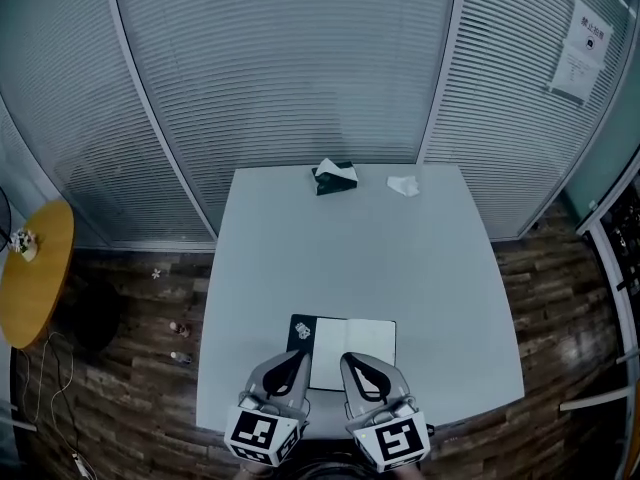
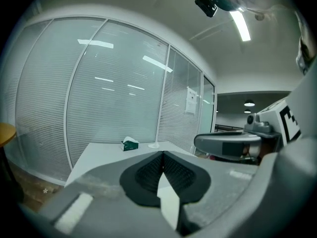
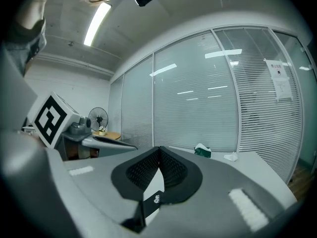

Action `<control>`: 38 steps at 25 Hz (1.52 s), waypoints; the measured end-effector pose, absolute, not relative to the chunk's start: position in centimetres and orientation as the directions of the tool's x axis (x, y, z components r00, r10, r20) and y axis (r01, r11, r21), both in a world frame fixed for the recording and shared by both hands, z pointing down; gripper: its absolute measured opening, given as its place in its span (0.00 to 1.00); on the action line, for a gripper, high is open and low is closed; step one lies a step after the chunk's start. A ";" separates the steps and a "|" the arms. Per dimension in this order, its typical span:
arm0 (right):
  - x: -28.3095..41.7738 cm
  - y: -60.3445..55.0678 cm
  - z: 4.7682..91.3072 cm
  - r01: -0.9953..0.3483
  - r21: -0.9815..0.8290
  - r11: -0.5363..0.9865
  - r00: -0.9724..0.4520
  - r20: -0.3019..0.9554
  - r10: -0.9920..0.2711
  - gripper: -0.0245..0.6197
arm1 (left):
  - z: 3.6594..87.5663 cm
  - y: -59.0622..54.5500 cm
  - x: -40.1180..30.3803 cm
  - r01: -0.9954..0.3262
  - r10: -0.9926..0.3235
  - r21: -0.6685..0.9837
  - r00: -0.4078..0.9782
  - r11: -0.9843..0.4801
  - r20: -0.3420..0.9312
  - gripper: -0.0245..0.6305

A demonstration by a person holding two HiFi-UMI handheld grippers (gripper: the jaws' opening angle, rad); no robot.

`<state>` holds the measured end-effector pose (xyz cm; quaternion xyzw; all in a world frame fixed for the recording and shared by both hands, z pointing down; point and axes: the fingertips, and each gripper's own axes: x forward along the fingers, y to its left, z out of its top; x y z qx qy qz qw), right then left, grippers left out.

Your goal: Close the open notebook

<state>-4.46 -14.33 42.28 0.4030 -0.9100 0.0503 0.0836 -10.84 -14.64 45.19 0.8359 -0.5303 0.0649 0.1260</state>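
Observation:
An open notebook (image 1: 352, 348) lies at the table's near edge, white pages up, with its black cover (image 1: 301, 334) showing at the left. My left gripper (image 1: 296, 356) hovers over the left page and cover, jaws shut and empty. Beside it, my right gripper (image 1: 351, 357) hangs over the middle of the pages, also shut and empty. In the left gripper view a strip of white page (image 2: 169, 201) shows below the closed left gripper (image 2: 162, 153). Under the closed right gripper (image 3: 159, 148) in the right gripper view I see white page and black cover (image 3: 149, 206).
The pale table (image 1: 350, 258) stretches away to a glass wall with blinds. At its far edge stand a green tissue box (image 1: 335, 176) and a crumpled tissue (image 1: 403, 184). A round yellow table (image 1: 35, 268) stands at the left. Wooden floor surrounds the table.

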 end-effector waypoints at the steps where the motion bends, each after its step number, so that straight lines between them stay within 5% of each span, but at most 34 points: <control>1: -4.5 -14.3 42.4 -0.747 -0.023 0.665 -0.656 0.195 -0.729 0.04 | 45.5 -14.6 -11.0 -0.903 -0.868 0.142 0.429 -0.405 0.250 0.04; 38: -3.3 -13.8 47.4 -0.825 -0.018 0.564 -0.535 0.346 -0.771 0.04 | 68.4 -13.2 -14.9 -0.915 -0.671 0.196 0.393 -0.352 0.629 0.04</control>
